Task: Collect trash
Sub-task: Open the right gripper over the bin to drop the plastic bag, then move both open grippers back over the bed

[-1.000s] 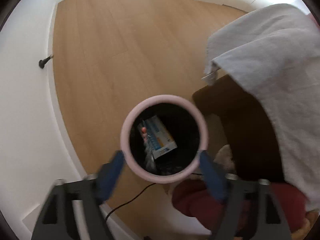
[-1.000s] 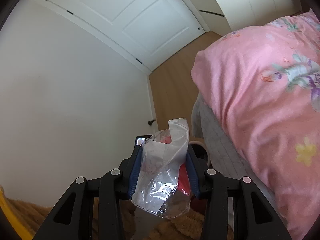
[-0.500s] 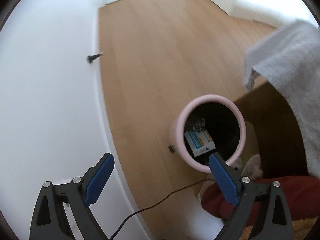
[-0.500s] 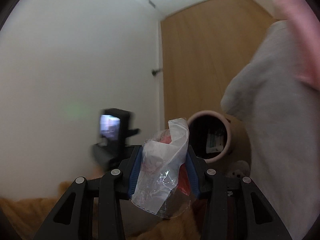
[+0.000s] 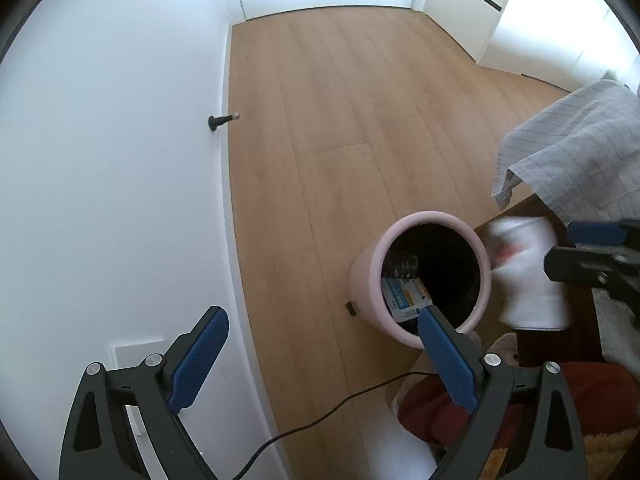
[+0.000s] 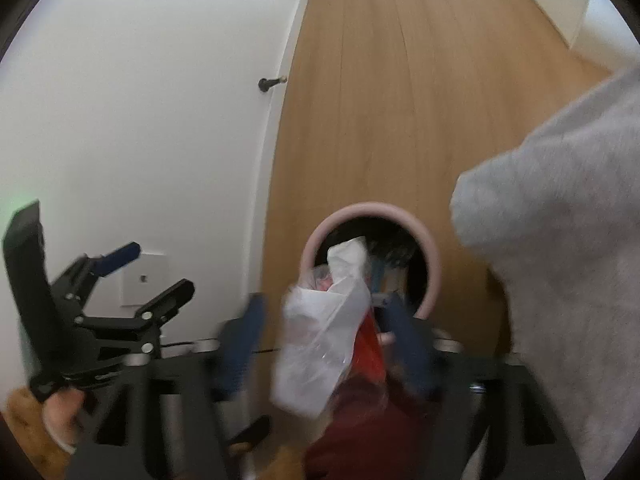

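Note:
A pink round trash bin (image 5: 362,280) stands on the wood floor beside the bed; a blue and white box (image 5: 404,300) lies inside it. My left gripper (image 5: 320,352) is open and empty, to the left of the bin. My right gripper (image 6: 328,340) has its fingers spread wide, and a clear plastic bag with red inside (image 6: 324,332) hangs between them just above the bin (image 6: 432,256). The frame is blurred, so I cannot tell whether the fingers touch the bag. In the left wrist view the bag (image 5: 528,272) and the right gripper (image 5: 596,256) are just right of the bin.
A white wall (image 5: 112,200) with a door stop (image 5: 222,120) runs along the left. A grey blanket (image 5: 572,160) hangs over the bed at right. A black cable (image 5: 320,416) crosses the floor. A dark red cloth (image 5: 432,408) lies below the bin.
My left gripper moved left and back from over the bin. My right gripper swung down to the bin with the bag, and its fingers have spread apart from the bag.

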The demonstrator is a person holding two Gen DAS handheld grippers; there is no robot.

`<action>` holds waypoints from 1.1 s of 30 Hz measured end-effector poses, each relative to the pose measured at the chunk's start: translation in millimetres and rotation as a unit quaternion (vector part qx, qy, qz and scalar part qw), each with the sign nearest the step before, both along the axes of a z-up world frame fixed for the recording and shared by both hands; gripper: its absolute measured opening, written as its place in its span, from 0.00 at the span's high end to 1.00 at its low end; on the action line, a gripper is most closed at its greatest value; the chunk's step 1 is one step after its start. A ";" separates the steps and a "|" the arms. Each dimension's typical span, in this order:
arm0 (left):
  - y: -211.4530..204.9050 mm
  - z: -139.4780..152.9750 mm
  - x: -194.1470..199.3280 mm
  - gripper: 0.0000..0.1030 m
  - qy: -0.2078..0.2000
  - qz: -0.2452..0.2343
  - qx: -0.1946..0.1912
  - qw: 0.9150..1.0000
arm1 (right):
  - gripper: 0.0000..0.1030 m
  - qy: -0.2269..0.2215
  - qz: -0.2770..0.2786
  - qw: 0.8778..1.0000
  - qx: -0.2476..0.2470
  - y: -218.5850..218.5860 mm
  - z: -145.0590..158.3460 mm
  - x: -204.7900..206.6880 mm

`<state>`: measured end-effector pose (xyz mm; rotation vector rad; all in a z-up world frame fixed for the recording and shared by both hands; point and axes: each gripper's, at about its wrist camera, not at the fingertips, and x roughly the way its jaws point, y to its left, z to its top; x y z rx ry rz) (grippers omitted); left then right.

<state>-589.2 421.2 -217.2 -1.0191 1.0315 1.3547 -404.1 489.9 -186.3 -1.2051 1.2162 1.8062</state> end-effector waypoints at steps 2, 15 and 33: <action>0.4 2.3 3.4 0.07 0.001 -0.007 0.003 1.000 | 0.11 0.010 0.002 1.000 0.013 -0.5 9.0 0.8; 8.2 52.8 52.6 0.07 0.000 -0.073 0.063 0.995 | 0.11 0.018 -0.083 0.988 0.130 -42.4 131.7 59.8; -42.6 225.1 317.1 0.07 -0.078 -0.388 0.200 0.896 | 0.09 -0.039 -0.443 0.863 0.240 -293.4 275.5 328.6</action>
